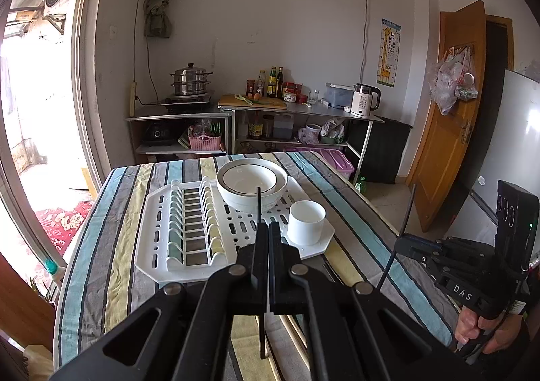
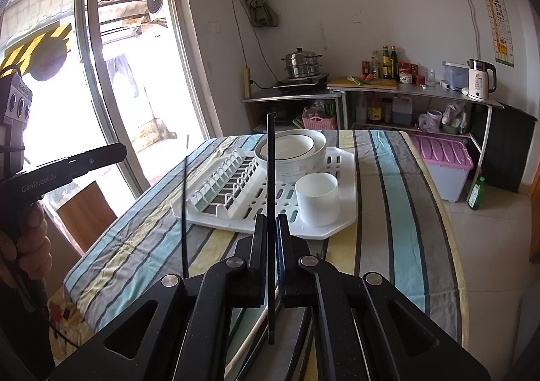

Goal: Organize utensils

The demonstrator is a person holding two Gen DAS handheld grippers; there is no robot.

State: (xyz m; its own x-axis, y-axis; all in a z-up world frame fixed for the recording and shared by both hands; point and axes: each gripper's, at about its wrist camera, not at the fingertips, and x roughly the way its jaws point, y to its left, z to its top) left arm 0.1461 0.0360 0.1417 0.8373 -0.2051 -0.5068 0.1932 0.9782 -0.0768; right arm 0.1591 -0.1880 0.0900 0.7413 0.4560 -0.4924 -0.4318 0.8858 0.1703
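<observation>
**dishguy:** Both grippers up close, each pinching one black chopstick upright. Left gripper (image 1: 268, 229) has jaws pressed tight on its chopstick (image 1: 259, 205); right gripper (image 2: 271, 222) clamps the other chopstick (image 2: 270, 178).

**rackfan:** Why upright? Guessing so they drop into the white cup (image 1: 307, 222) on the drying rack (image 1: 158, 239), beside the stacked bowls (image 1: 251, 186), on the striped tablecloth (image 1: 101, 229).

White rack (image 1: 162, 212) (striped tablecloth (image 1: 111, 212))

The bowls (image 1: 251, 183) hide part of the white rack (image 1: 162, 212). The bottle labels (image 1: 271, 82) on the counter are too small to read.
</observation>
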